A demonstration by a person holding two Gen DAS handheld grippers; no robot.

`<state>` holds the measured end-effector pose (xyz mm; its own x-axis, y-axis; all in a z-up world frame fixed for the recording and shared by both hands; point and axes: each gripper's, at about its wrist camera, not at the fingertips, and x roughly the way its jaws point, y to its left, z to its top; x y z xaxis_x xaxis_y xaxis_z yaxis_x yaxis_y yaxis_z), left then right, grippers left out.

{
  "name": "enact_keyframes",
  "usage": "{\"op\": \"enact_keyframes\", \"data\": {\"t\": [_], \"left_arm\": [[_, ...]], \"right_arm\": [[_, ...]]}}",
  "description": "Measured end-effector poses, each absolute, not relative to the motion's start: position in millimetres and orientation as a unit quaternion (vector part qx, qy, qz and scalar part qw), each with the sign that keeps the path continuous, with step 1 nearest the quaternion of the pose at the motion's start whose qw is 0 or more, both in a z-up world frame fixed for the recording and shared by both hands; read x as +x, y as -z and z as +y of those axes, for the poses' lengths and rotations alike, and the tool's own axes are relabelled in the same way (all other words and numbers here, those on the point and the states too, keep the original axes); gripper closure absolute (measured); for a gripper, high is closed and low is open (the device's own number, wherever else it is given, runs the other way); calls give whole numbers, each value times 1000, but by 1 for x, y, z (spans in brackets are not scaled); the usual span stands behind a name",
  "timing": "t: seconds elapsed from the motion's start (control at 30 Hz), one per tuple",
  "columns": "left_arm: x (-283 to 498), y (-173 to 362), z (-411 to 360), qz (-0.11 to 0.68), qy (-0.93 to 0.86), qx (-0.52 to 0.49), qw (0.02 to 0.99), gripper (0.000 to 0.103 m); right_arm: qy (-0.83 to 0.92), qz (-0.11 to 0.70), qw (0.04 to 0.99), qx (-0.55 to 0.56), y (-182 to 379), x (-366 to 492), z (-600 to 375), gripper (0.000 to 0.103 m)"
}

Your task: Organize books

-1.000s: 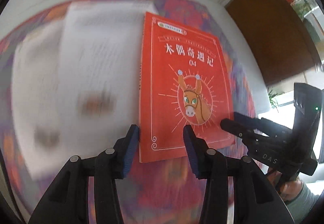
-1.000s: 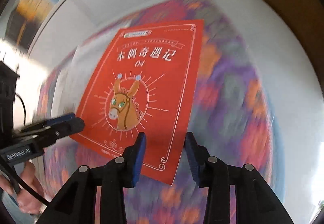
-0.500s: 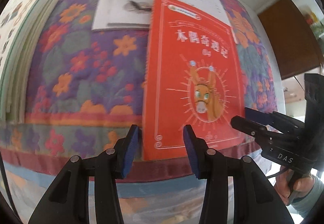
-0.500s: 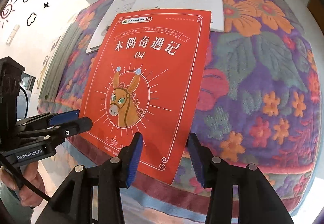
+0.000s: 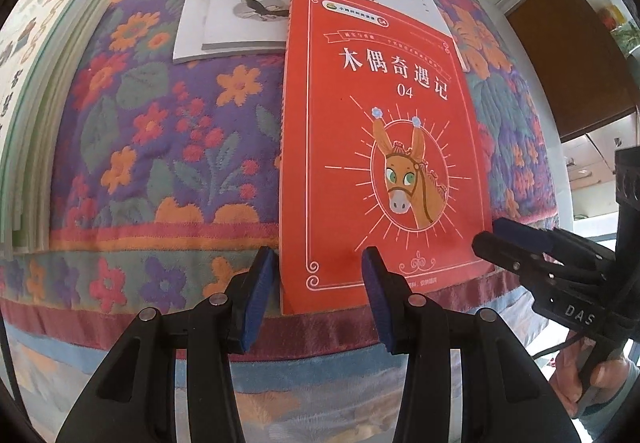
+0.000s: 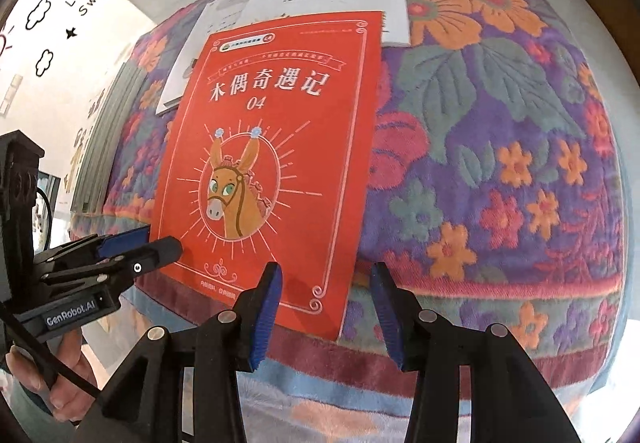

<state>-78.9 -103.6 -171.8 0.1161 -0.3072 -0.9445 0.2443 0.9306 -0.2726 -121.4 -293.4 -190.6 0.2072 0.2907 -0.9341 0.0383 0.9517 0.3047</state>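
Hovering over a red book [image 5: 384, 147] with a donkey on its cover, both grippers have swung in from a blurred sweep and settled. The left gripper [image 5: 316, 299] straddles the lower left corner, the right gripper [image 6: 324, 307] the lower right corner; both pairs of fingers stand partly apart, gripping nothing. The book lies on a floral cloth [image 5: 168, 131], its near edge overhanging, which looks ready for a pinch. White booklets [image 5: 244, 3] lie at 12 o'clock, partly under it; a stack of books [image 5: 28, 147] at 9 o'clock.
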Motion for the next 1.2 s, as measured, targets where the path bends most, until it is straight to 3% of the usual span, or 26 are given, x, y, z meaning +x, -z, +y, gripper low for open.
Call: {"op": "enact_keyframes", "data": {"t": [0.23,0.57,0.77,0.83,0.93,1.07,1.2], "left_arm": [[-78,173,-114,637,188,-4,748,62],[-75,173,-109,635,200,-22,746,62],[-77,167,-106,636,235,-72,731,62],[-74,155,-96,626,266,-135,721,62],[-68,136,-82,598,315,-243,696,66],[-64,148,-109,615,280,-154,721,85],[-62,159,-136,621,278,-145,718,88]], "right_arm": [[-68,616,778,107,189,-134,-292,59],[-61,604,778,161,190,-135,-306,62],[-73,600,768,212,194,-135,-312,61],[-79,597,764,230,196,-136,-318,61],[-93,592,754,270,198,-140,-329,61],[-97,589,746,295,201,-142,-333,61],[-101,587,735,324,205,-144,-341,61]]}}
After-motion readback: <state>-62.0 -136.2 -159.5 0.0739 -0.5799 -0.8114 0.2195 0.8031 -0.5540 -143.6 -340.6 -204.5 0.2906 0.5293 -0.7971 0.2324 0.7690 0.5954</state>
